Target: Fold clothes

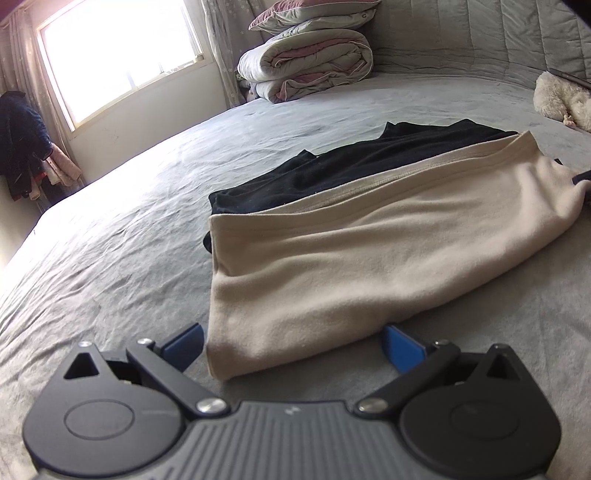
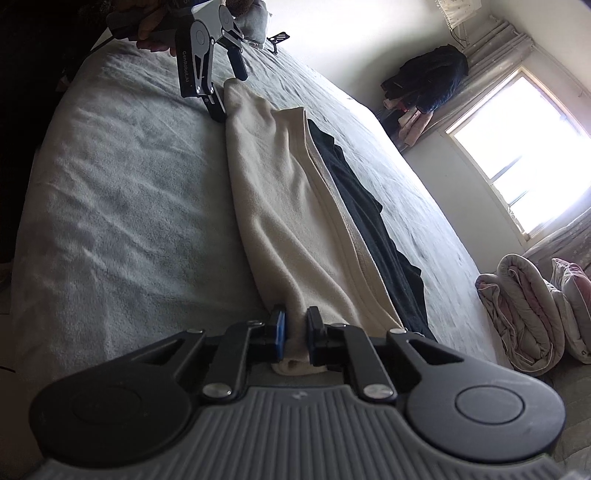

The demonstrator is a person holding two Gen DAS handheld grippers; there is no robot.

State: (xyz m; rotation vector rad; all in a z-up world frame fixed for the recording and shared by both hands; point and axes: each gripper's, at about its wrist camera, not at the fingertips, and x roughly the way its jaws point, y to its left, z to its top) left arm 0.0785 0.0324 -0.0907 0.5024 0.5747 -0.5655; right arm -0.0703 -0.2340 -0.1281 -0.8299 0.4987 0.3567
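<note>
Nearest, the right gripper (image 2: 294,332) is clenched on a bunched corner of the cream garment (image 2: 291,206), its blue pads pinching the cloth just above the bed (image 2: 122,206); from there the garment runs away in a long folded strip, lying over a black garment (image 2: 373,206) whose edge shows along one side; at the far end the left gripper (image 2: 232,96) stands released, jaws wide, one finger on each side of the other corner without pressing it, a hand (image 2: 155,33) holding it from behind; beyond, on the grey cover, a rolled duvet (image 1: 306,70) with pillows (image 1: 310,14) on top, a fluffy white thing (image 1: 561,99) at the edge, dark clothes (image 1: 22,140) hanging beside the bright window (image 1: 122,55).
</note>
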